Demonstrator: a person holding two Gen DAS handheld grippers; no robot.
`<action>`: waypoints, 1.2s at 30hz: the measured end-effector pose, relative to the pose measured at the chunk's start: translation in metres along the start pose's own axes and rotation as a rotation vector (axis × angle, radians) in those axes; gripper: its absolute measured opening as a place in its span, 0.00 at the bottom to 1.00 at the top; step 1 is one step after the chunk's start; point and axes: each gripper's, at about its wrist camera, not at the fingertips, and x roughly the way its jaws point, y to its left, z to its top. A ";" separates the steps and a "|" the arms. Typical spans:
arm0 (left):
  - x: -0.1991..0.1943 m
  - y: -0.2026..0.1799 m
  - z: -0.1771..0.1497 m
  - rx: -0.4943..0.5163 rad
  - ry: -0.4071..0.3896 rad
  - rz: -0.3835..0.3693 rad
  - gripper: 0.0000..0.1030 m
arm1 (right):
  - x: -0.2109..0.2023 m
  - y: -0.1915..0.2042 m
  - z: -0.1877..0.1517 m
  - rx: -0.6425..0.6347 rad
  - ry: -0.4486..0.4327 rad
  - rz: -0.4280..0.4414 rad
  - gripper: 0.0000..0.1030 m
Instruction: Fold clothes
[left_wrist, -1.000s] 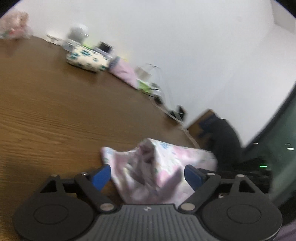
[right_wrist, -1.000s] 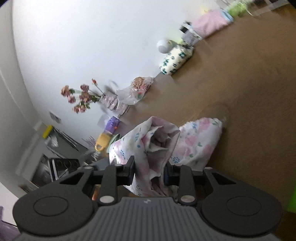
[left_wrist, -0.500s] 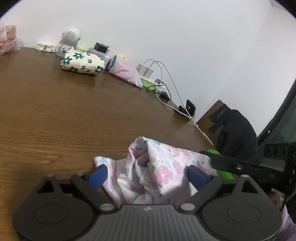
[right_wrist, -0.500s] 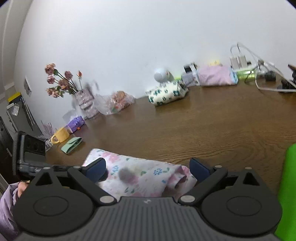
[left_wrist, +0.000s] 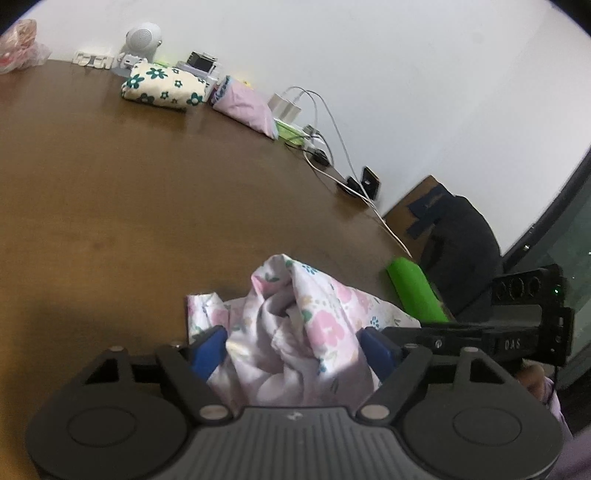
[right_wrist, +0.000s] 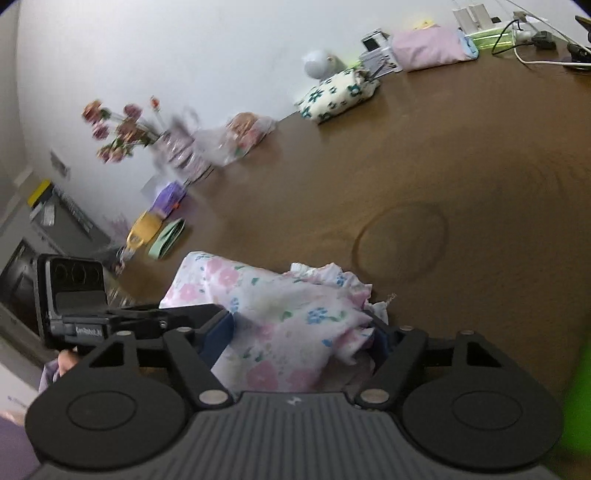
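A crumpled white garment with pink and blue flowers lies bunched on the brown wooden table. My left gripper is open, its blue fingers on either side of the bunch. In the right wrist view the same garment lies between the open jaws of my right gripper. The two grippers face each other across the cloth; the right one shows in the left wrist view, the left one in the right wrist view.
Folded clothes sit along the back wall: a cream piece with green flowers and a pink piece. Chargers and cables lie at the back right. A vase of flowers, a plastic bag and small items stand at the left.
The right gripper opened and let go of the garment, which dropped into a bunch on the table. Both grippers now sit low at either side of it.
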 end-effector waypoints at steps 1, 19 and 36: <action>-0.007 0.000 -0.003 0.008 -0.016 0.002 0.81 | -0.007 0.002 -0.006 -0.024 -0.011 0.001 0.81; 0.009 0.010 0.010 -0.029 -0.028 -0.026 0.79 | -0.035 0.031 -0.022 -0.208 -0.217 0.019 0.12; 0.016 0.024 0.018 -0.098 -0.021 0.004 0.47 | 0.007 -0.005 -0.004 -0.083 -0.085 0.023 0.59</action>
